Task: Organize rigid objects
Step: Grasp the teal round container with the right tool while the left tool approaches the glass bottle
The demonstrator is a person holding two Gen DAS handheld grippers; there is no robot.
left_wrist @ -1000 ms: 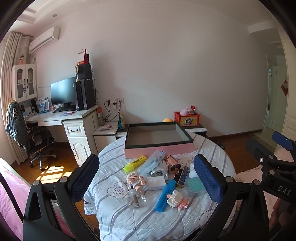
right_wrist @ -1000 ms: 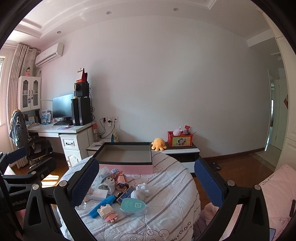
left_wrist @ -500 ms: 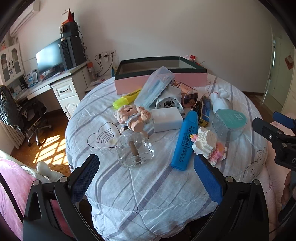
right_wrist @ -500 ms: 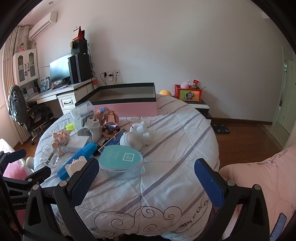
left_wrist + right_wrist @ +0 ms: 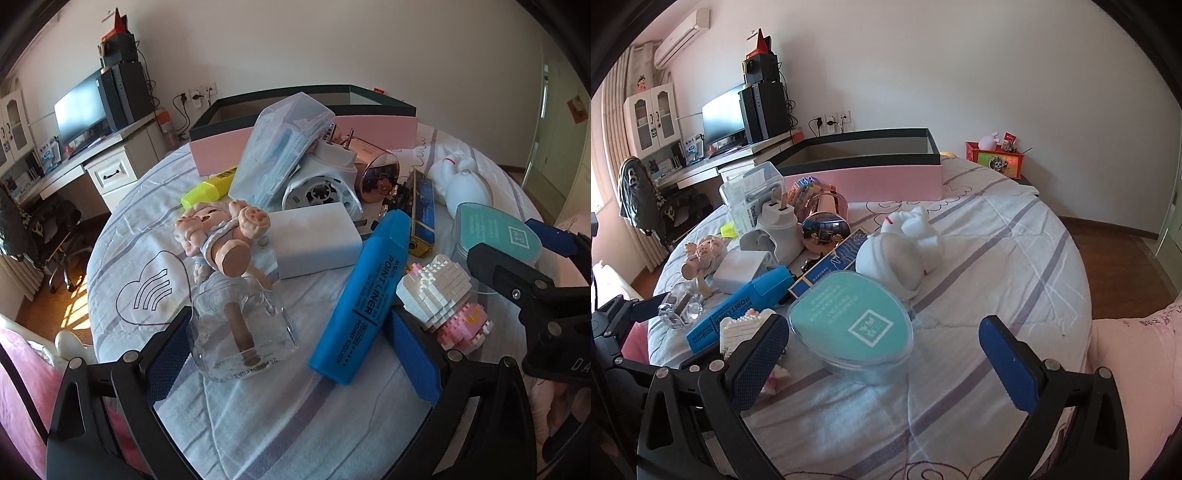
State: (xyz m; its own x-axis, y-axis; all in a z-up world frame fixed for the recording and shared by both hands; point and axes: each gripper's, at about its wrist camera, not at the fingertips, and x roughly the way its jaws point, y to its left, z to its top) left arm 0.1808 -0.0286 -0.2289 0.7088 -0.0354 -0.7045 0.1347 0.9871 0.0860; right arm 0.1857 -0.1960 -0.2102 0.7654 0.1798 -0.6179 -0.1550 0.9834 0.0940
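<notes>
Left gripper [image 5: 291, 347] was spread wide open, nothing between the blue pads, just hovering low over the near edge of the round table [image 5: 280, 424]. Between its fingers sat a clear glass bottle [image 5: 242, 328] lying on its side with a wooden stopper inside, and a fat blue highlighter [image 5: 364, 291] marked "POINT LINER" lying diagonal. A little pig-doll figurine [image 5: 221, 236] lay just past the bottle, touching a white rectangular block [image 5: 314, 243].

Right gripper [image 5: 882, 350] was open too, empty, with a round teal-lidded clear container [image 5: 849, 325] sitting right between the pads. Its left pad was up against a white and pink brick-built figure [image 5: 746, 332]. Behind the container was a white plush toy [image 5: 905, 254], plus a navy and gold box [image 5: 834, 262], a shiny rose-gold cylinder [image 5: 825, 218] and a white plug adapter [image 5: 775, 229] all piled together.

Further back: a clear plastic case [image 5: 280, 147] leaning on the pile, a yellow highlighter [image 5: 210, 186], then the pink box with dark rim [image 5: 879, 166], open on top.
</notes>
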